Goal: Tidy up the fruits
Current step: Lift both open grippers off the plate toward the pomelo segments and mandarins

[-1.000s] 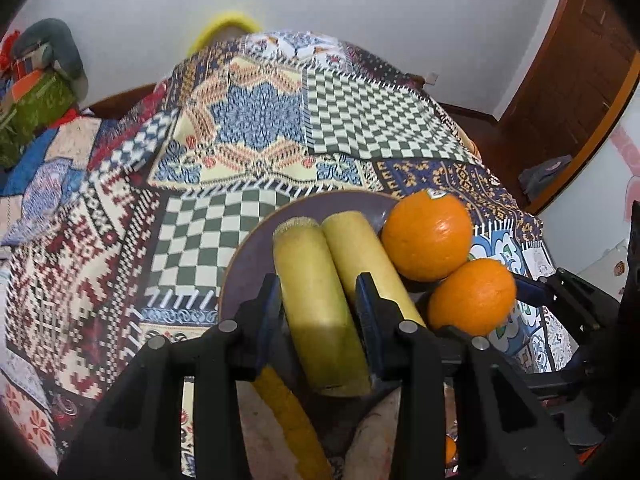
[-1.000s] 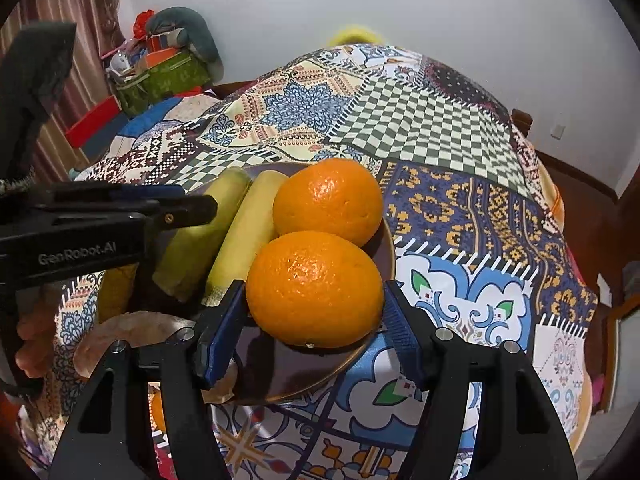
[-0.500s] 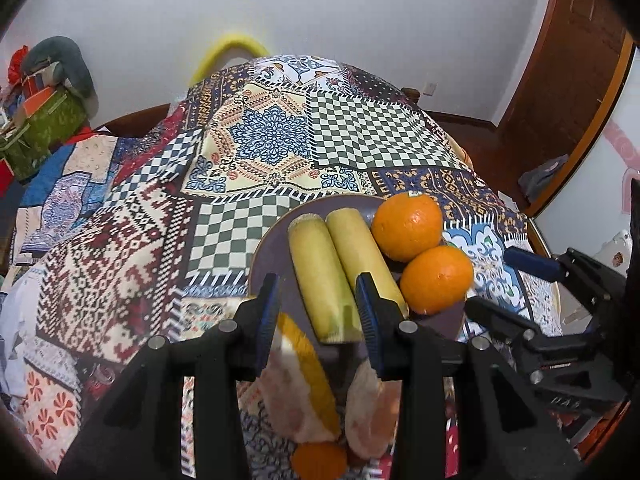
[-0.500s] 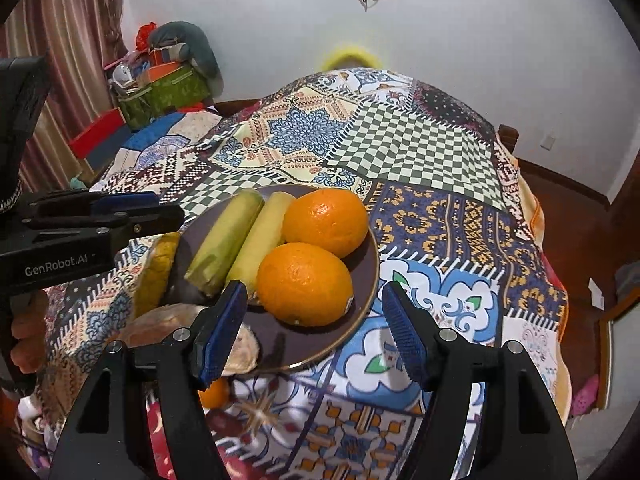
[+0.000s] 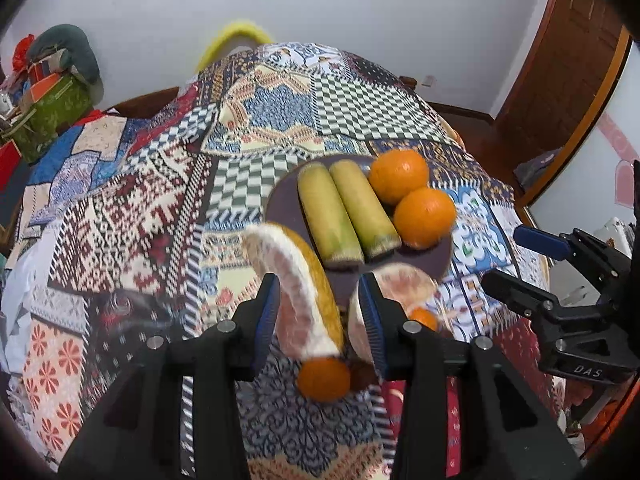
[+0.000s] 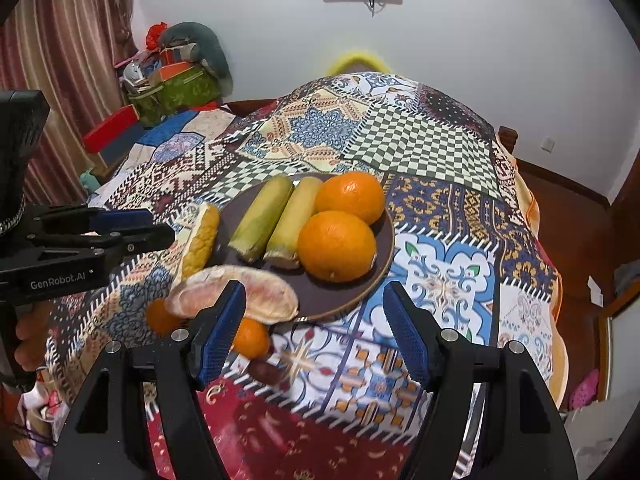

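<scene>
Left wrist view: my left gripper (image 5: 320, 316) is hanging with its jaws parted and nothing clamped; they have just been opening a little further. A pomelo peel wedge (image 5: 296, 280) is showing through the gap, lying on the patchwork cloth (image 5: 132, 208) below, untouched by the pads. The plate (image 5: 284, 204) is carrying two sugarcane pieces (image 5: 344, 208) side by side, with two oranges (image 5: 412, 192) touching them, probably grouped by kind. Right wrist view: my right gripper (image 6: 316, 336) is standing wide, empty, just short of the plate's near rim. A pomelo segment (image 6: 244, 292) is overlapping that rim, and a small tangerine (image 6: 250, 338) is waiting on the cloth, likely next.
</scene>
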Motion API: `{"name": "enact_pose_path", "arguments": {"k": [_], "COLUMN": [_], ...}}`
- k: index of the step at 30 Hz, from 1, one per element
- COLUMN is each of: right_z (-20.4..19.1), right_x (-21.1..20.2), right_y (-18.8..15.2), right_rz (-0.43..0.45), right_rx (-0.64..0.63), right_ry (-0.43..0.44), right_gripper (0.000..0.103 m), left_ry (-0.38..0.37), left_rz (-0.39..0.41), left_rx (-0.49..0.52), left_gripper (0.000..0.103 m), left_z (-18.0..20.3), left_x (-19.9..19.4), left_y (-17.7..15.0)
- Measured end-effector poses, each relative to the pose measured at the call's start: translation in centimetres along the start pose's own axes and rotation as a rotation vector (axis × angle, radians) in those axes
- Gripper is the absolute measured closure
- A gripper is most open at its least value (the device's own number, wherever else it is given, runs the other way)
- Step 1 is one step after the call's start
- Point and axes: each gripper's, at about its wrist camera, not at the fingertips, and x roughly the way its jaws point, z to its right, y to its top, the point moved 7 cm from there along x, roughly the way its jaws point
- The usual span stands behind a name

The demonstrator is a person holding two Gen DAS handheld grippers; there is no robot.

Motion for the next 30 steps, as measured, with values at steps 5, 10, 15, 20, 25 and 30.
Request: {"name": "enact_pose_path", "arguments": {"k": [5,10,15,20,25,30], "right_z": [-0.1,0.2,0.8,1.1,1.0,0.2], "right_x": [-0.5,-0.9,-0.7,-0.2,0.1,0.3], "right_y": [-1.3,-2.2,-3.0,-3.7,-4.0,-4.0], "right_rz": [-0.011,-0.019,-0.034,-0.050,-0.058,-0.061], "right_rx": [-0.002,-0.013,0.003,0.010,0.020,0.011], "right_ry": [-0.007,-0.029,-0.024,-0.026,-0.018,-0.002], "right_gripper": [0.035,0.035,0.035,0.035,0.035,0.035], "left_ry": [-0.022,-0.048,-0.052,-0.023,-0.036,-0.015], "left_rz": [-0.040,-0.085,-0.103,-0.085,-0.066,-0.029], "left_rx": [0.016,0.021,0.024,0.046,0.036,0.037], "left_gripper": [0.062,0.062,0.062,0.068,0.073,0.074], "left_z": [1.3,2.6,3.5,3.8,3.2,2.2], "left_x": [0.5,1.7,3.0,3.4,3.1,1.3], "left_y": [-2.1,-3.6,-3.8,-3.4,-3.4,-3.9]}}
